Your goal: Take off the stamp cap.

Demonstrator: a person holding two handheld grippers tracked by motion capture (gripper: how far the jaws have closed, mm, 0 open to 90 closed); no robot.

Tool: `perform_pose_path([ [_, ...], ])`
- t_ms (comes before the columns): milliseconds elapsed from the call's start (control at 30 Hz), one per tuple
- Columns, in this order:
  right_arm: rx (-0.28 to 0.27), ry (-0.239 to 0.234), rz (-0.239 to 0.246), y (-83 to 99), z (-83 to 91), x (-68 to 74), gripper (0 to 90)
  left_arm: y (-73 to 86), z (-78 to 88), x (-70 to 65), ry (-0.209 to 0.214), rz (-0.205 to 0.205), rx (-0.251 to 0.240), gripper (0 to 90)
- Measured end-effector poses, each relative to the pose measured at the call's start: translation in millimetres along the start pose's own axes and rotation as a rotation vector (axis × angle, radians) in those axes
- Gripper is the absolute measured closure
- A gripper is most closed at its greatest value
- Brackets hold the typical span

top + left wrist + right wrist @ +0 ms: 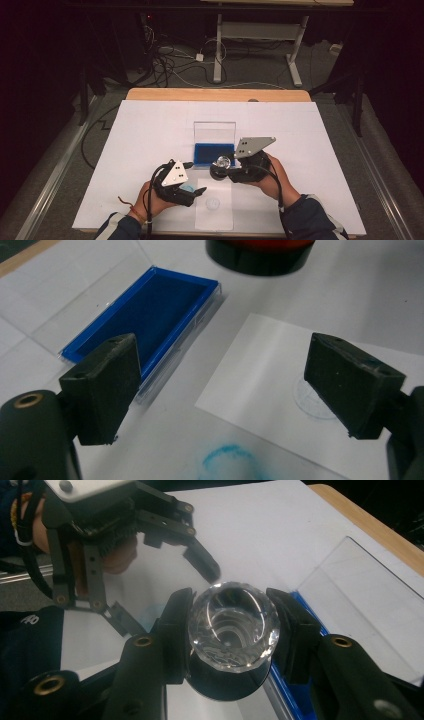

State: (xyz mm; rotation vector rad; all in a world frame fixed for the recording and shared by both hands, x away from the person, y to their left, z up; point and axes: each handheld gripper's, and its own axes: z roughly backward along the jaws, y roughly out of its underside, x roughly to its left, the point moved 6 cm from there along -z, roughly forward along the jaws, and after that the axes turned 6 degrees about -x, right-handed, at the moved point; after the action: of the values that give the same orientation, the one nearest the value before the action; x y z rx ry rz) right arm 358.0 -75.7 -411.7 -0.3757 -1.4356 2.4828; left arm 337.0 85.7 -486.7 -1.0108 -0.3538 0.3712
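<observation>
A stamp with a clear faceted knob [232, 625] and a black base [260, 252] is clamped in my right gripper [232, 630], held just above the table [221, 165]. Right behind it lies a blue ink pad [214, 154] in a clear case, its lid [214, 132] standing upright. My left gripper [195, 177] stands open with nothing between its fingers, at the left edge of a small paper slip [214, 212]. That slip [270, 385] carries a faint round blue print [312, 402], partly hidden by one jaw. The ink pad [150, 310] is empty of objects.
A blue ring smudge [230, 460] marks the white sheet [150, 130] that covers the table. The wooden table edge [215, 94] shows at the back. Beyond it are floor cables [165, 60] and a desk frame [260, 35].
</observation>
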Motion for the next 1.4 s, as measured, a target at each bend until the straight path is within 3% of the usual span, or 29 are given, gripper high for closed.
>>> perform_pose_path([
  [367,-0.006,-0.028,0.010,-2.1,-10.6,9.0,57.1,-13.2,-18.3,-6.7,0.043,0.009,-0.036,14.5],
  [500,-0.016,-0.030,0.007,-2.1,-10.6,10.8,57.0,-16.3,-22.9,-6.9,0.061,0.037,-0.055,15.3],
  [633,-0.016,-0.038,0.010,-1.4,-11.5,13.1,57.1,-16.1,-28.0,-9.4,0.072,0.028,-0.044,17.5],
  [900,-0.020,-0.041,0.013,-1.0,-9.9,13.7,57.0,-15.3,-27.4,-10.0,0.077,0.019,-0.052,30.4],
  [1033,-0.023,-0.043,0.012,-1.1,-9.9,14.1,57.0,-14.8,-27.9,-10.1,0.081,0.023,-0.053,31.9],
  [1400,-0.028,-0.051,0.003,0.2,-9.0,13.9,57.1,-14.6,-27.2,-12.3,0.074,-0.018,-0.039,36.3],
])
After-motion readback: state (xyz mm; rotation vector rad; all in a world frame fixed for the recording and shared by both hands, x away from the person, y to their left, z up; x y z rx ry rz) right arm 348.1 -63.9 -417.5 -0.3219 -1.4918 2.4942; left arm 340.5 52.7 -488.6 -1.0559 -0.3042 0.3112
